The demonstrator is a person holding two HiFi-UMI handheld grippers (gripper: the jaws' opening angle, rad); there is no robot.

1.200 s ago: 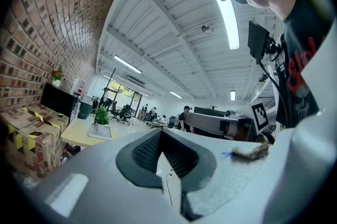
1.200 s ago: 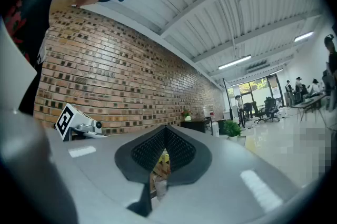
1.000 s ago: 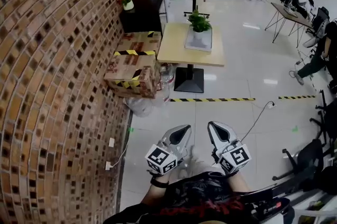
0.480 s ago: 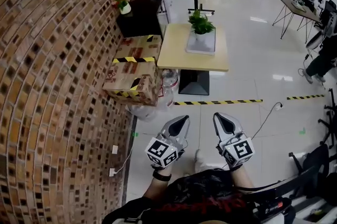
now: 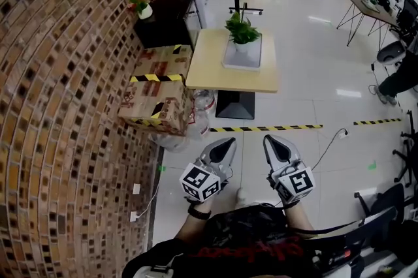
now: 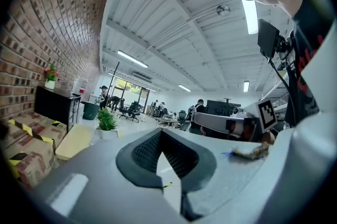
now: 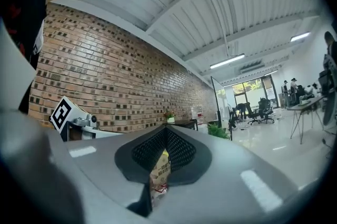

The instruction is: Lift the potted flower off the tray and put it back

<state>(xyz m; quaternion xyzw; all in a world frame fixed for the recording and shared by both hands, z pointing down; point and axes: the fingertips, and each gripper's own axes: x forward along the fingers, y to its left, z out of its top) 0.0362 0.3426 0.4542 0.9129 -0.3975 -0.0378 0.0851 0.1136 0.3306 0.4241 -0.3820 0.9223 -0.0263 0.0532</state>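
Note:
The potted flower (image 5: pixel 241 28), a green leafy plant in a white pot, stands on a white tray (image 5: pixel 242 60) on a light wooden table (image 5: pixel 222 73) ahead of me. My left gripper (image 5: pixel 227 145) and right gripper (image 5: pixel 270 141) are held side by side over the floor, well short of the table, both pointing level toward it. Each is shut, with nothing between its jaws. In the left gripper view the plant (image 6: pixel 107 120) is small and far off, left of the shut tips (image 6: pixel 160 131). The right gripper view has it (image 7: pixel 217 131) to the right of its tips (image 7: pixel 166 130).
A brick wall (image 5: pixel 65 74) runs along the left. Taped cardboard boxes (image 5: pixel 159 91) sit beside the table, with a black cabinet (image 5: pixel 166 21) bearing a small flower pot (image 5: pixel 140 7) behind them. Yellow-black tape (image 5: pixel 264 128) and a cable (image 5: pixel 326 139) cross the floor. Office chairs stand at the right.
Both grippers have moved forward together toward the table, still shut. The table, boxes and floor tape sit slightly nearer and more to the left in the head view.

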